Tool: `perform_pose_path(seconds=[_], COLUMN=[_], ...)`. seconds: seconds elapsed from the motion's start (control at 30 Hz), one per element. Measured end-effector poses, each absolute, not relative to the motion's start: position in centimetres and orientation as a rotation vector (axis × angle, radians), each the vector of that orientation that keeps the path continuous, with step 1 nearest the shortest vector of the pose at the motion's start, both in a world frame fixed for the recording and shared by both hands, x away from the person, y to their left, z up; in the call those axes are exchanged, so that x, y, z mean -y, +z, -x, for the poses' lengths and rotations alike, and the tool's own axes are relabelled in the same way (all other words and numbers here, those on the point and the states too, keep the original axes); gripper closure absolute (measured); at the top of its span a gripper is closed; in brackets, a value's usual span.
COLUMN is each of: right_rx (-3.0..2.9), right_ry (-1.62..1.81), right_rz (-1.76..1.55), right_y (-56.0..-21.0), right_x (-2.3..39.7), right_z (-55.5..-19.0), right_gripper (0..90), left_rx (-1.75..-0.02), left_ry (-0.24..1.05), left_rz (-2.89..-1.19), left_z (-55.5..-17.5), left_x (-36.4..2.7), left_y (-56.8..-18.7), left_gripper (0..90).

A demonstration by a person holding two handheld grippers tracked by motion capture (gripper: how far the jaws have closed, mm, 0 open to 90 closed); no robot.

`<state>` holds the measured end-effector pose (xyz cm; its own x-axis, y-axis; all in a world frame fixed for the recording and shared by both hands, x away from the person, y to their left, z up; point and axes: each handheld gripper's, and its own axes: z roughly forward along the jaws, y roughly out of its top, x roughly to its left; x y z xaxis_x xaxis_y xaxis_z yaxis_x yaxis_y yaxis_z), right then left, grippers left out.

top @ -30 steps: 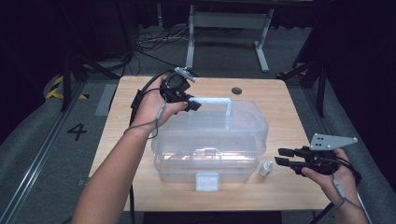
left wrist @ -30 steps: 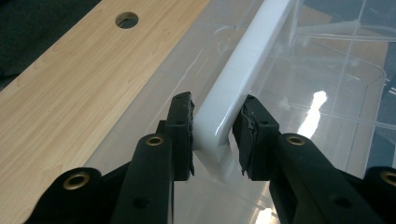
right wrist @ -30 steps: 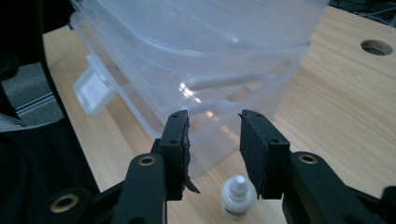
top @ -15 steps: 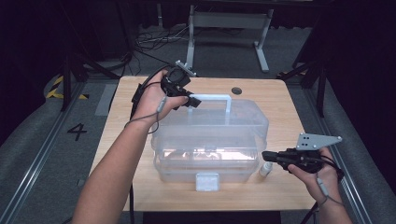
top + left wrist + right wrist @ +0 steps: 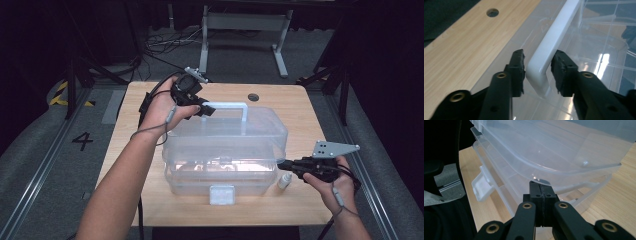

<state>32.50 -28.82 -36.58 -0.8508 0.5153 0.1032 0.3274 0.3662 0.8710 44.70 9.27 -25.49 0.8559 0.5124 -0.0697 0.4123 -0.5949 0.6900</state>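
Since a second ago my right gripper [image 5: 283, 163] has slid left to the clear plastic box [image 5: 225, 145], its jaws pressed together with nothing between them, tips just under the lid's rim at the box's right end. That box sits mid-table [image 5: 145, 105], its white latch [image 5: 222, 194] facing the near edge. At its far left, my left gripper [image 5: 206, 109] straddles the white handle [image 5: 226, 106]; those jaws have just been opening and stand apart, handle between them. A small white bottle [image 5: 285, 180] stands just right of the box
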Motion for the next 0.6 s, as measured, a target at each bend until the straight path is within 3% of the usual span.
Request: perform_pose_path(seconds=[0.2,0.6], right_rx=[-2.432,-2.405], right_ry=[1.506,1.523], right_rz=[-0.761,-0.756], right_y=[-36.5,-36.1], right_x=[28.9,28.8], right_z=[-32.6,-32.9], right_gripper=[90.0,90.0], left_rx=[-0.651,-0.654], left_ry=[0.213,0.281], left_rz=[-2.202,-2.091], left_z=[-42.9,-38.8], left_x=[-10.9,-15.6], left_y=[-24.4,-23.1], left_gripper=[50.0,55.1])
